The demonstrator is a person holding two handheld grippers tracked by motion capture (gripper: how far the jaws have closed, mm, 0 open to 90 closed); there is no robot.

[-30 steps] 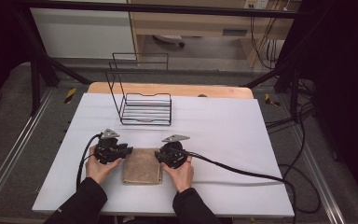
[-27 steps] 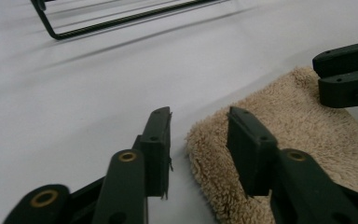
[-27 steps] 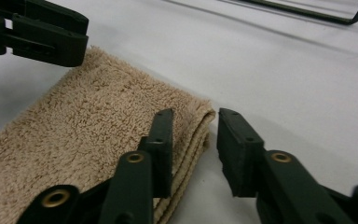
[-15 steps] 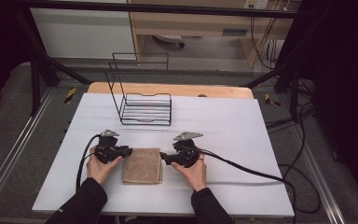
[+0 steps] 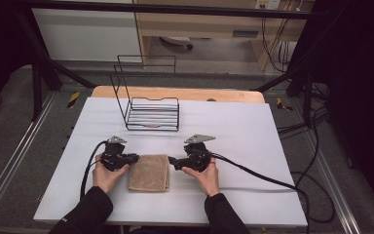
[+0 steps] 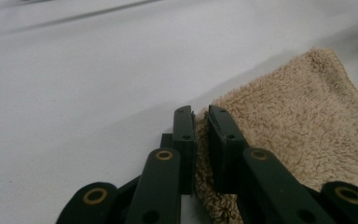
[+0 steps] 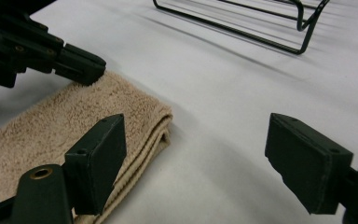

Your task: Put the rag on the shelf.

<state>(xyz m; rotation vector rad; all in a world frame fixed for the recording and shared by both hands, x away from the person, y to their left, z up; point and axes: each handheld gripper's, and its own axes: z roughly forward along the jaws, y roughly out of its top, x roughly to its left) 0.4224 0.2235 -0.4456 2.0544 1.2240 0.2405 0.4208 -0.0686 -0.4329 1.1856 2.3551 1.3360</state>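
On the white worktop [image 5: 253,131], high view: a folded tan towel [image 5: 149,172] is lying between the left hand-held gripper [image 5: 135,158] and the right hand-held gripper [image 5: 171,161], with a black wire rack [image 5: 148,109] standing beyond both. Left gripper view: jaws are pinching the towel's [image 6: 289,121] edge, nearly closed. Right gripper view: jaws are gaping wide, just beside the towel's [image 7: 65,119] folded edge.
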